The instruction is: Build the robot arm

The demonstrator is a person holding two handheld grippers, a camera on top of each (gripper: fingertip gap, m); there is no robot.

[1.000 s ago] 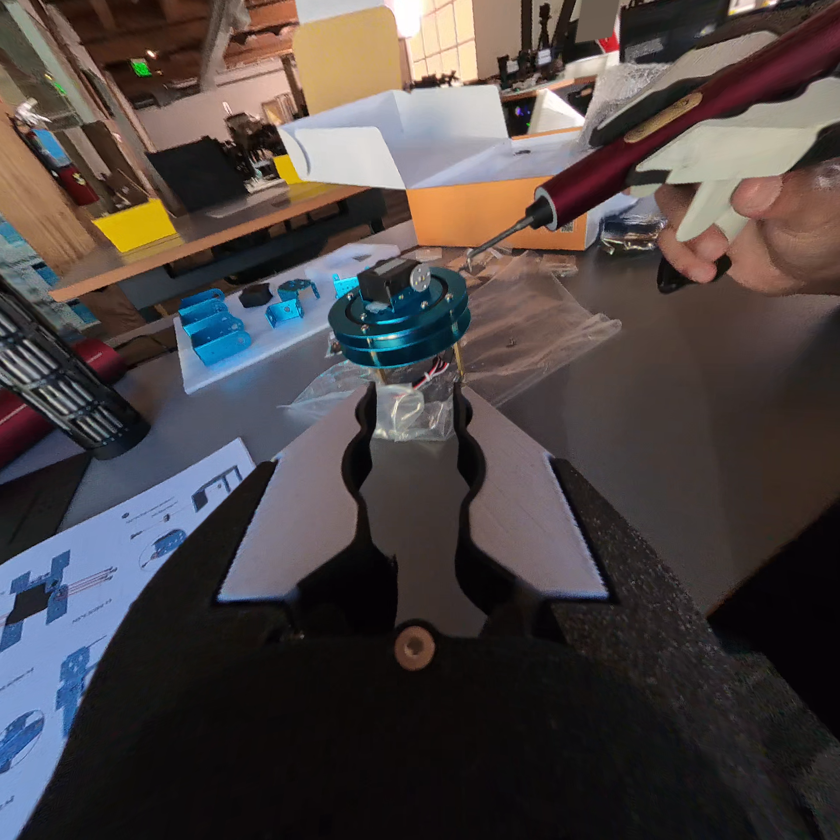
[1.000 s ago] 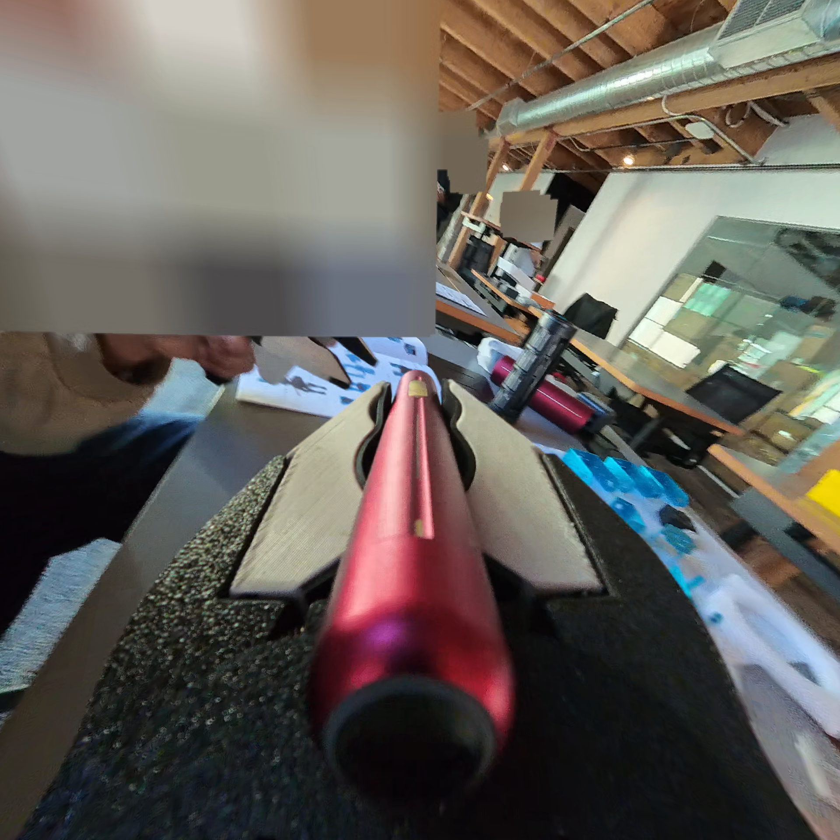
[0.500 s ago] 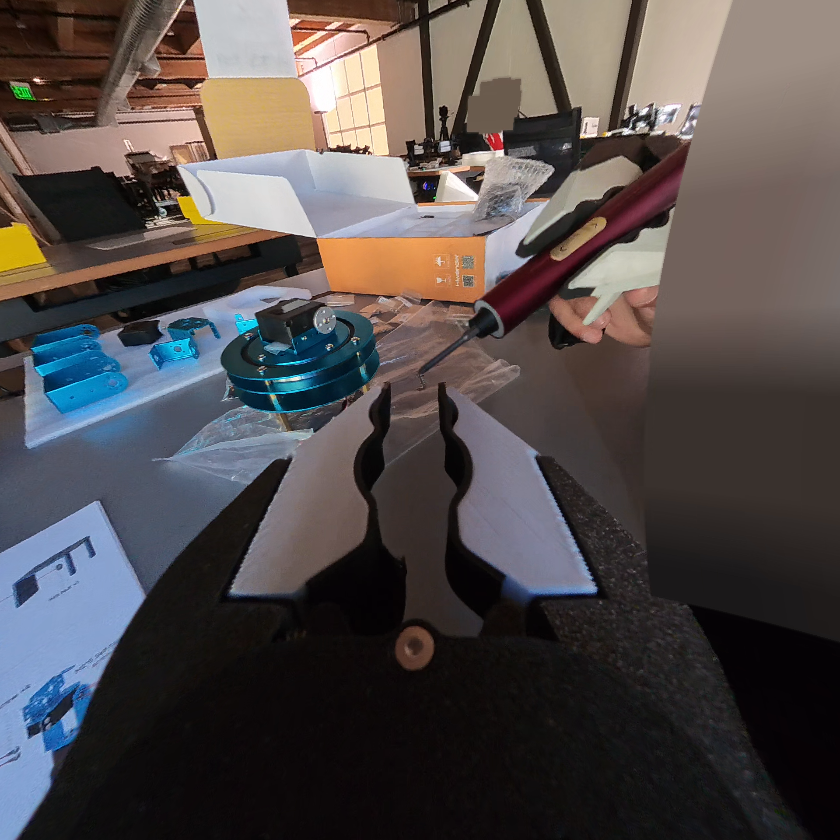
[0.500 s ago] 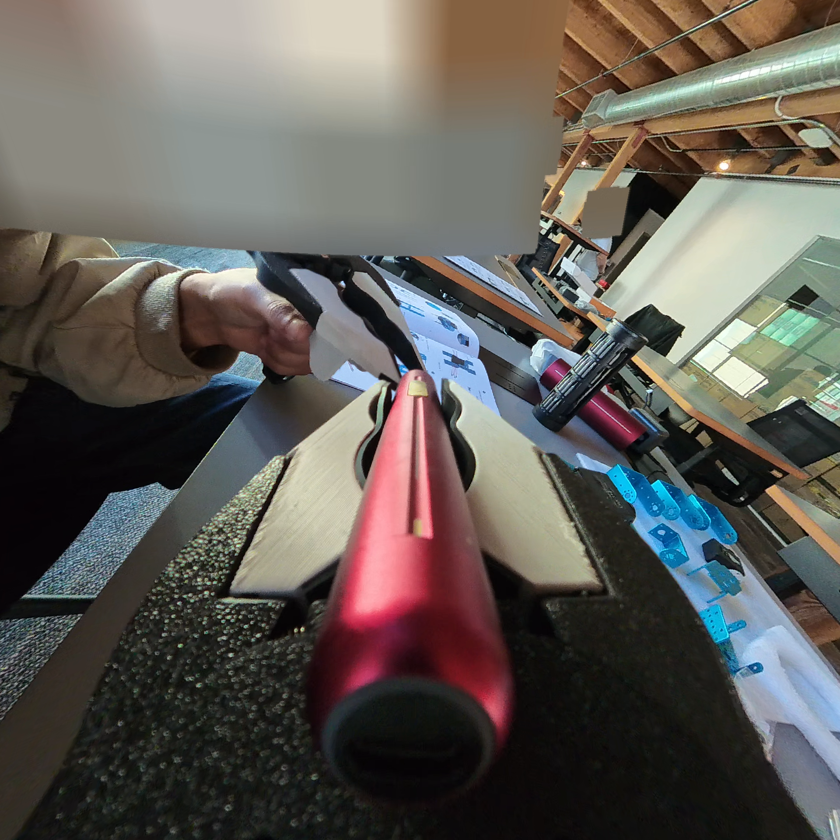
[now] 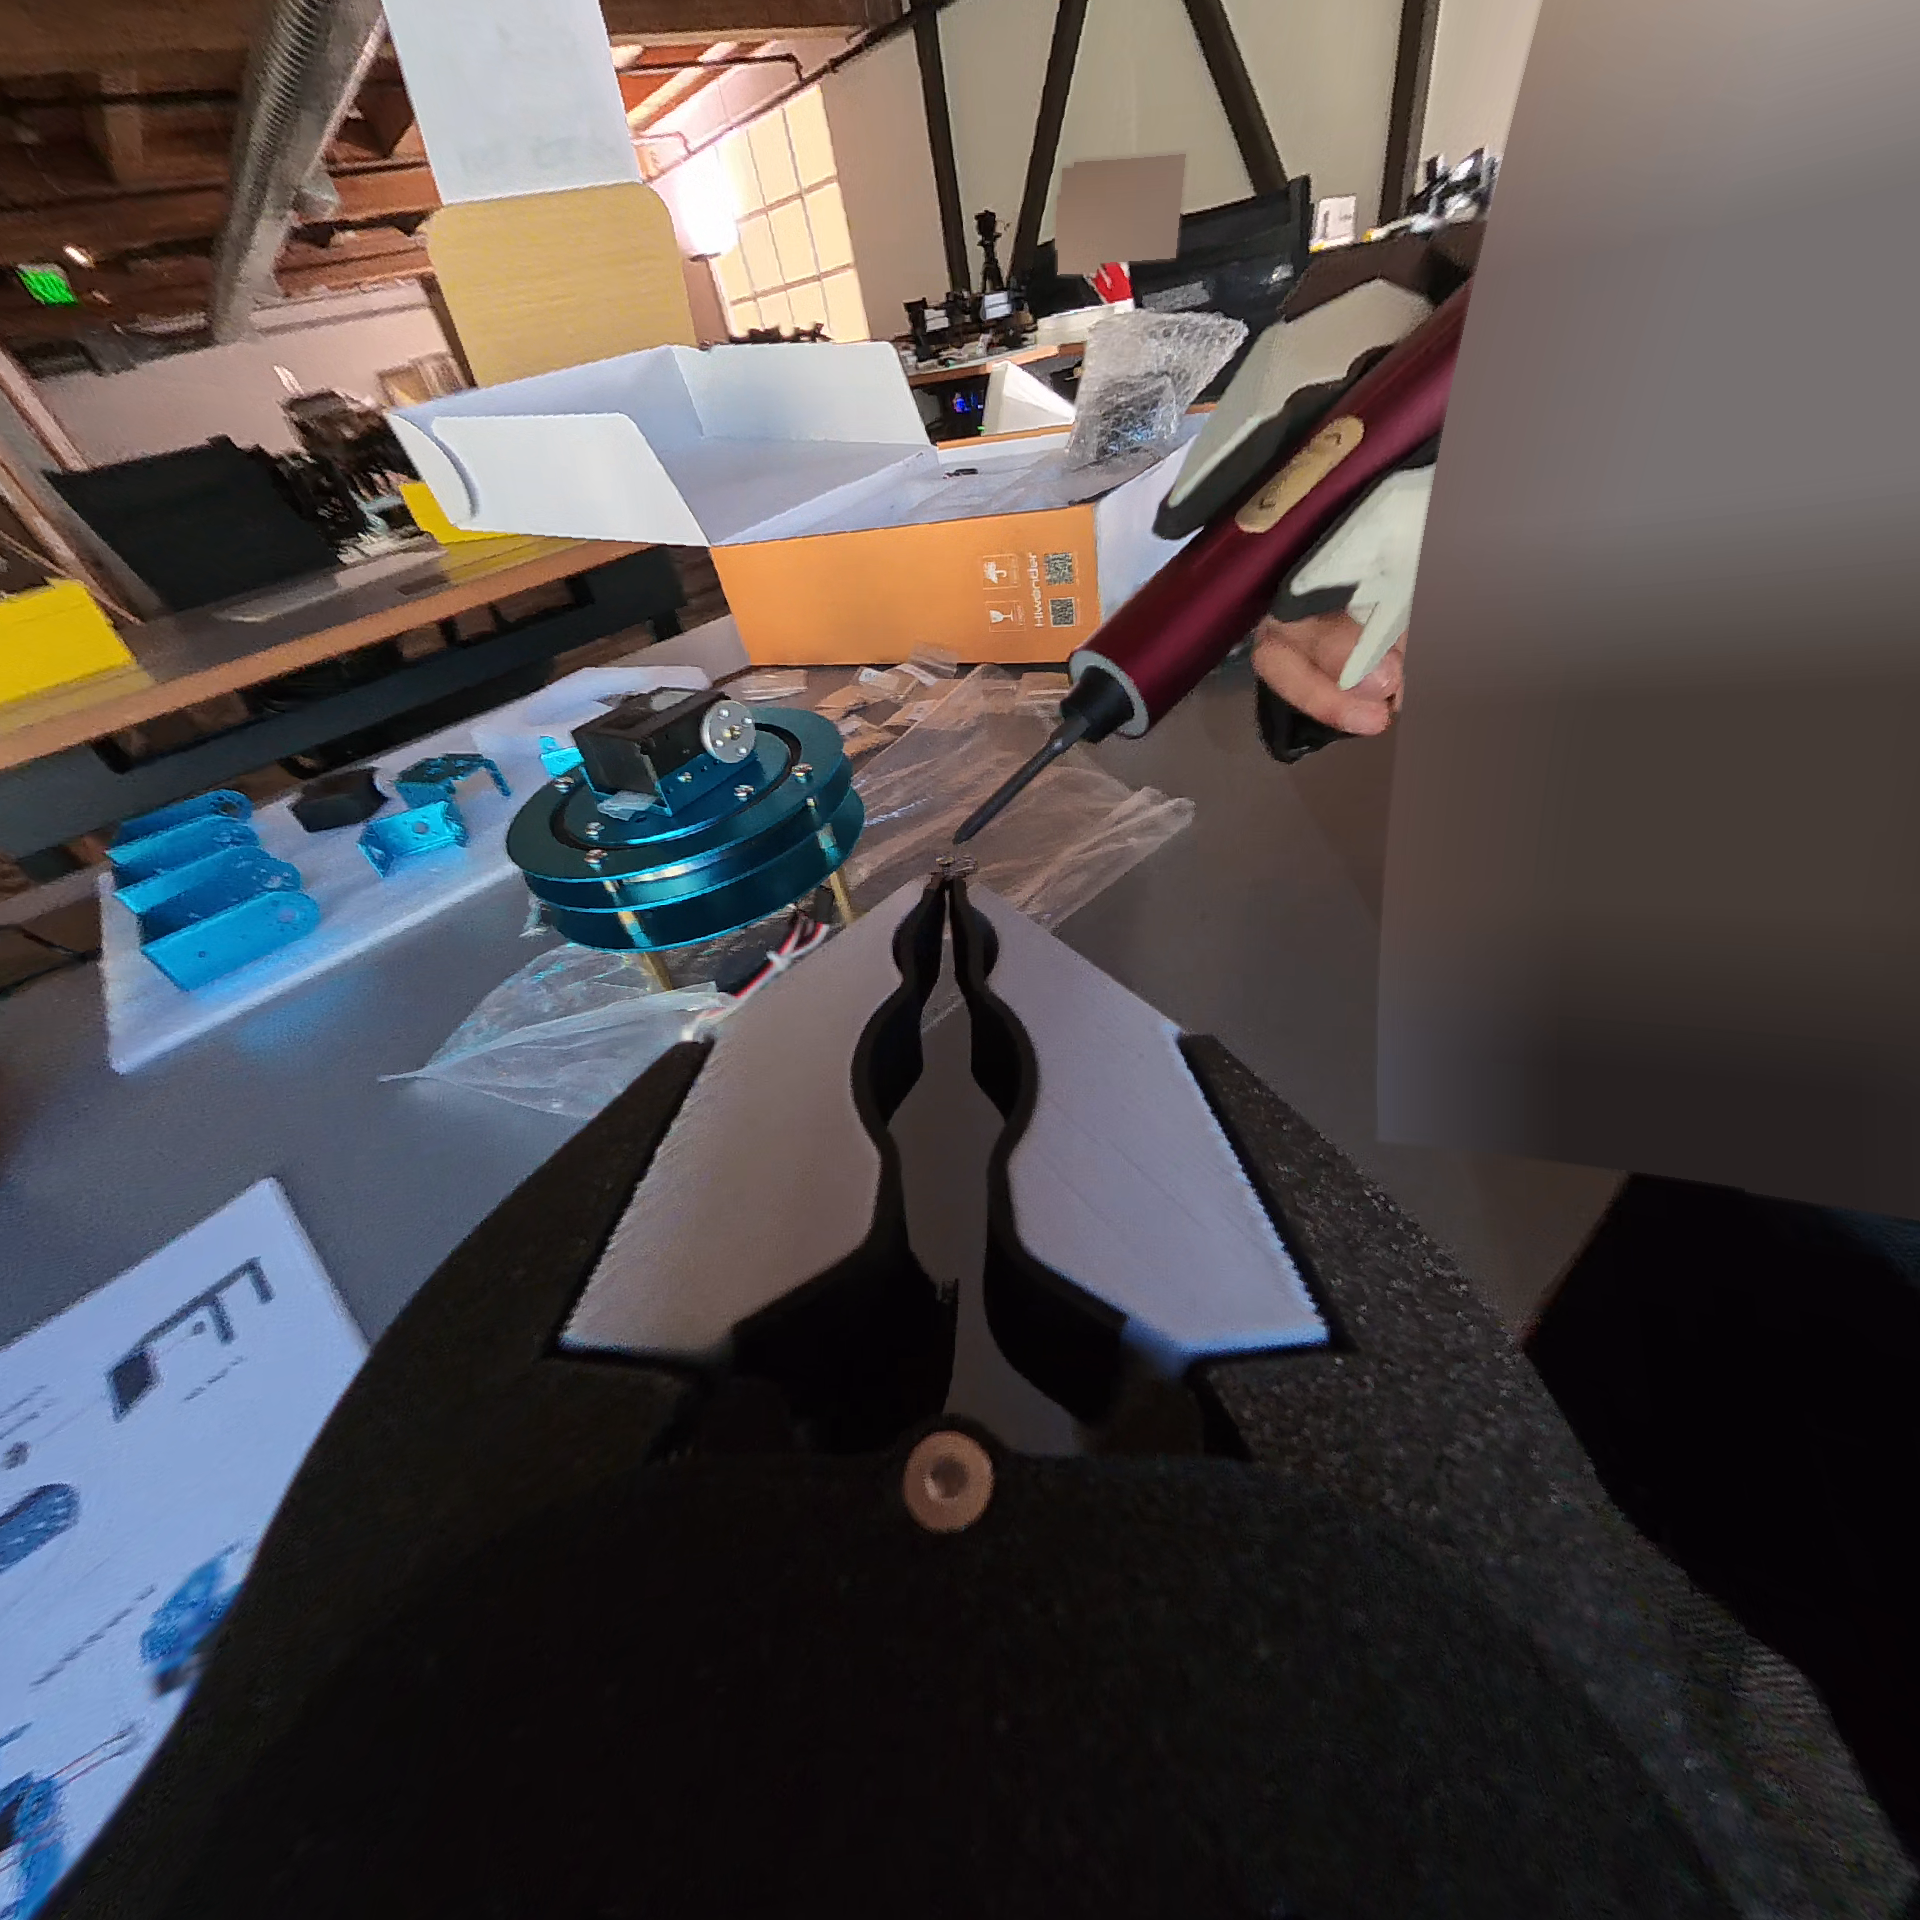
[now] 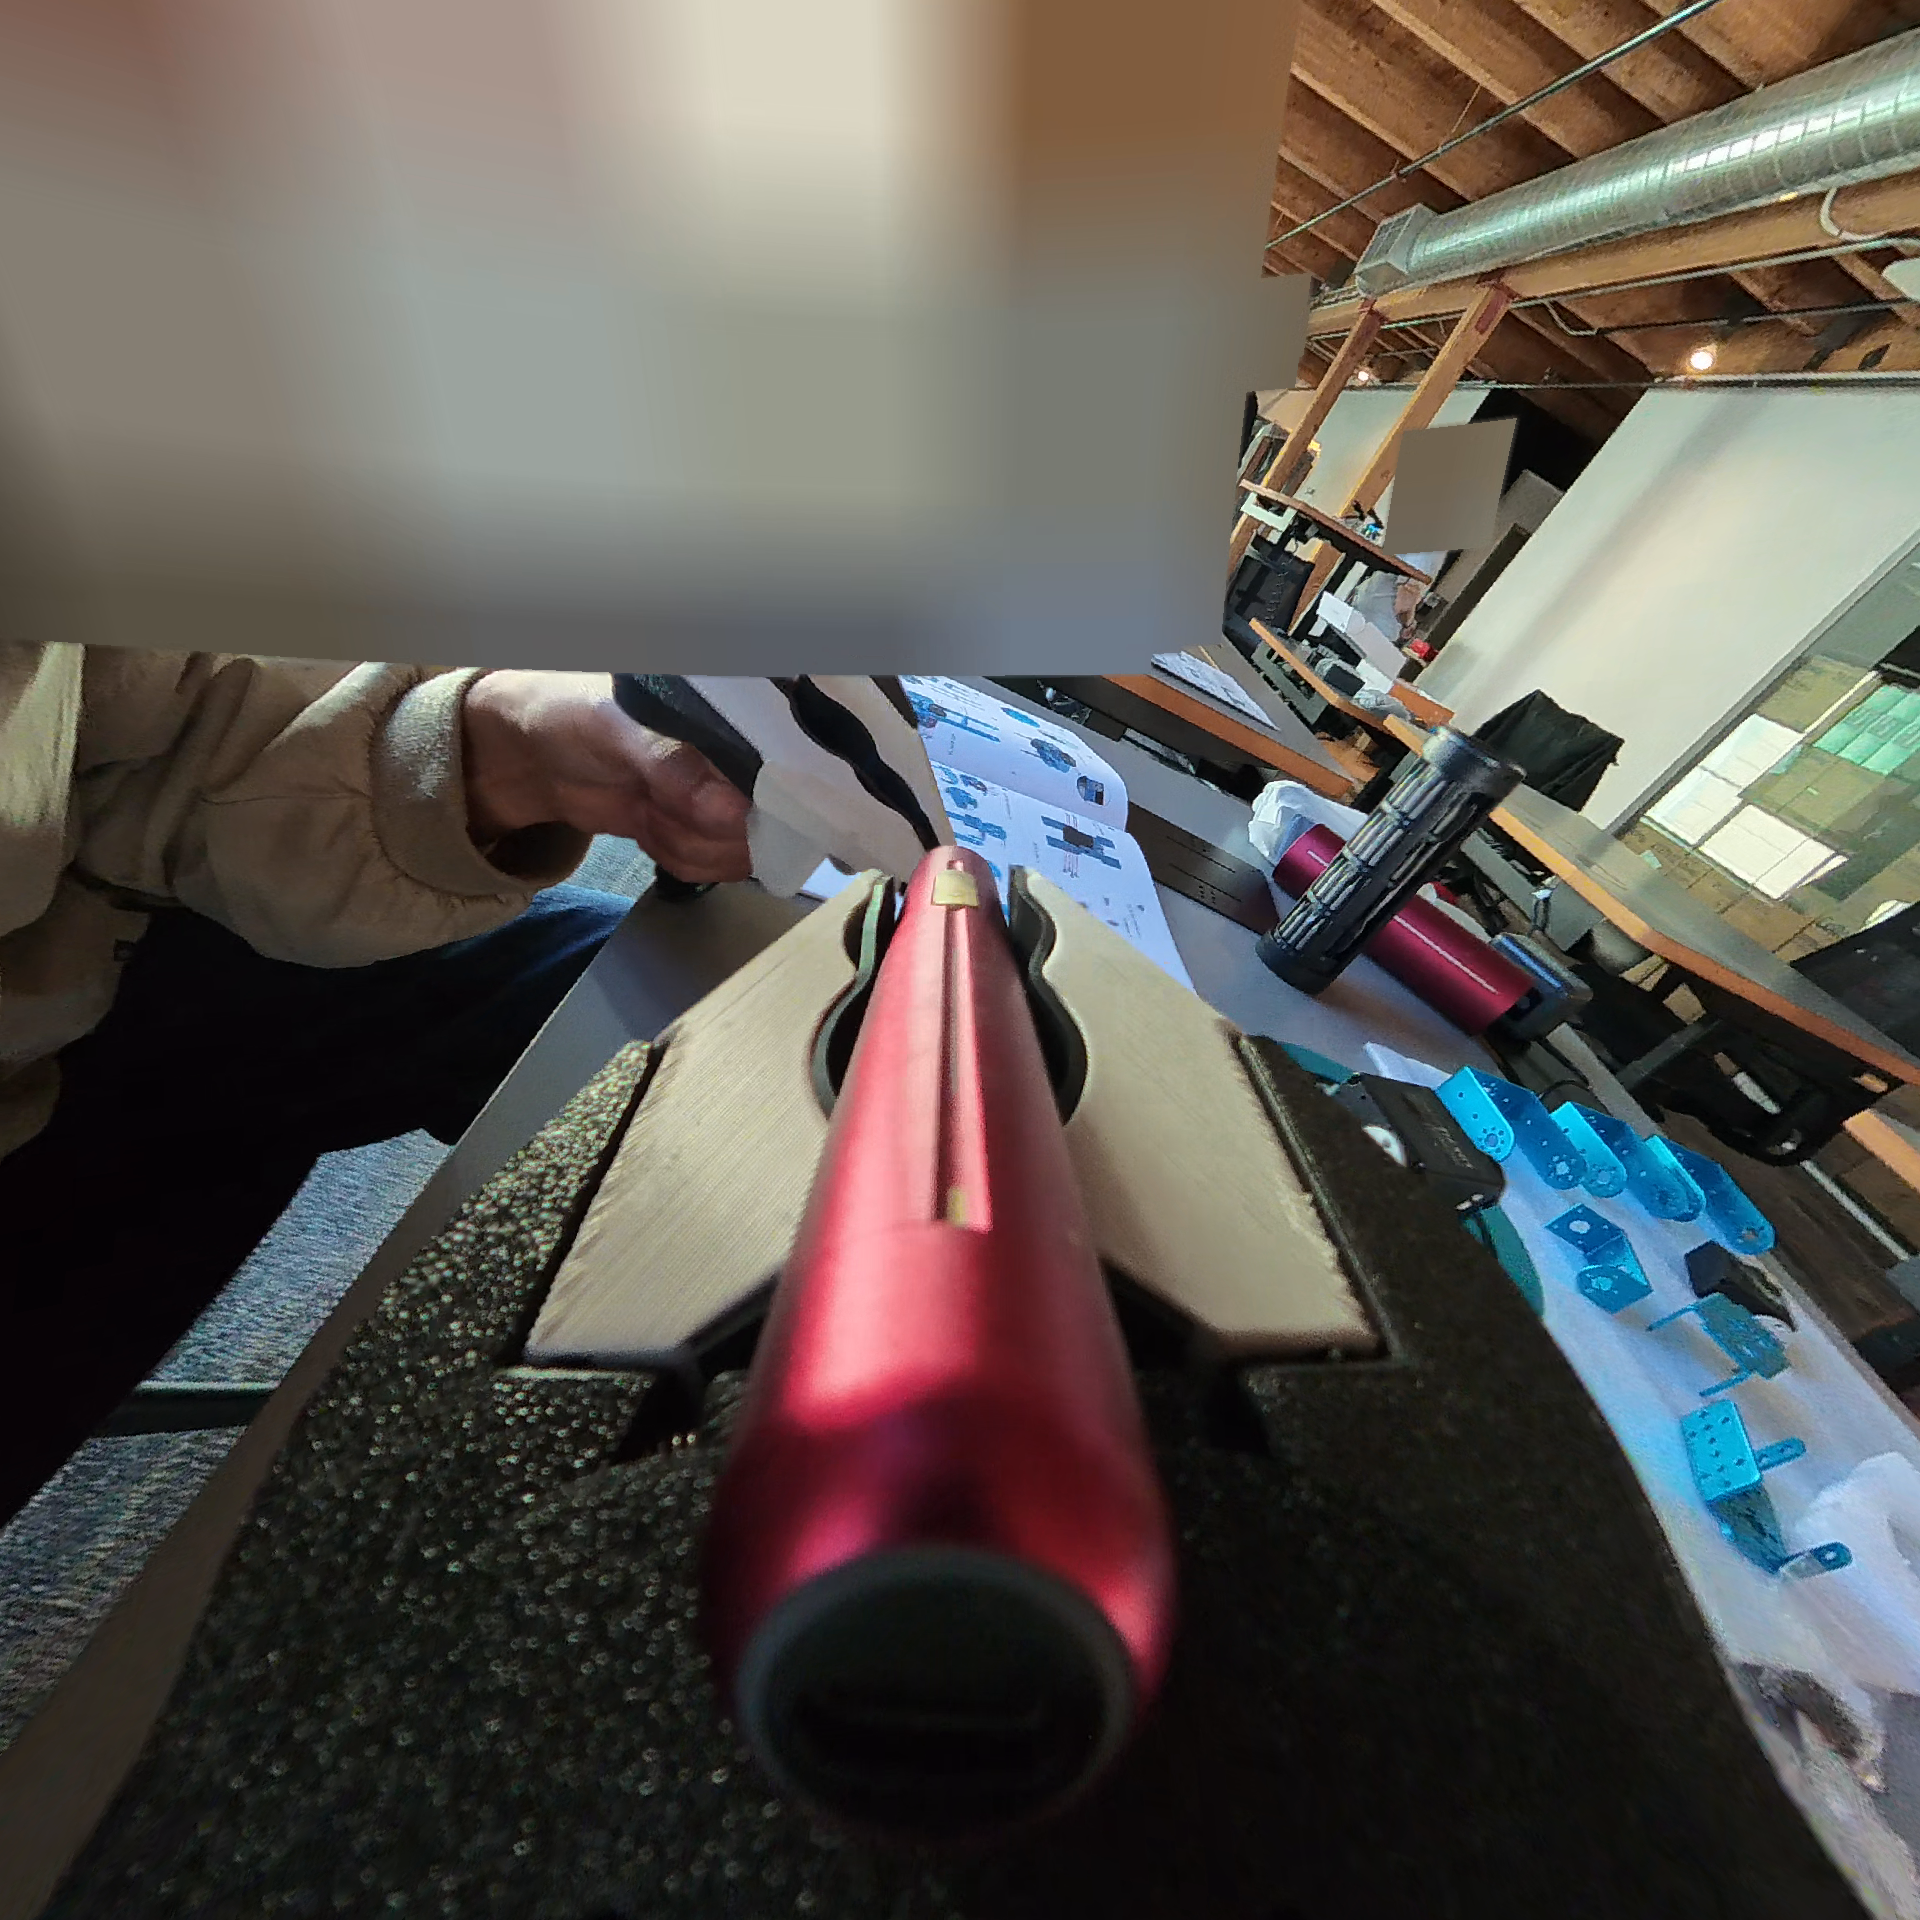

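Observation:
My left gripper (image 5: 948, 891) is shut, with its tips pinched on a small screw (image 5: 954, 862) just above the clear plastic bags (image 5: 1049, 821). A blue round base (image 5: 686, 831) with a black servo (image 5: 644, 753) on top stands to its left on brass posts. My right gripper (image 6: 951, 894) is shut on a red electric screwdriver (image 6: 935, 1299). It also shows in the left wrist view (image 5: 1320, 457), where the screwdriver's (image 5: 1195, 623) black bit (image 5: 1013, 779) points down at the screw, a little above it. The left gripper shows in the right wrist view (image 6: 831, 769), held by a hand.
An open orange box (image 5: 904, 592) stands behind. A white foam tray (image 5: 156, 1029) with several blue brackets (image 5: 208, 904) lies at left. An instruction sheet (image 5: 156, 1403) lies near left. A black bit holder (image 6: 1382, 862) and red case (image 6: 1423, 956) lie beyond. The tips of one gripper are about 7 centimeters away from the tips of the other.
My left gripper swung right, away from the blue base, and its jaws closed from open to shut on the small screw. The screwdriver's bit stays just above that spot.

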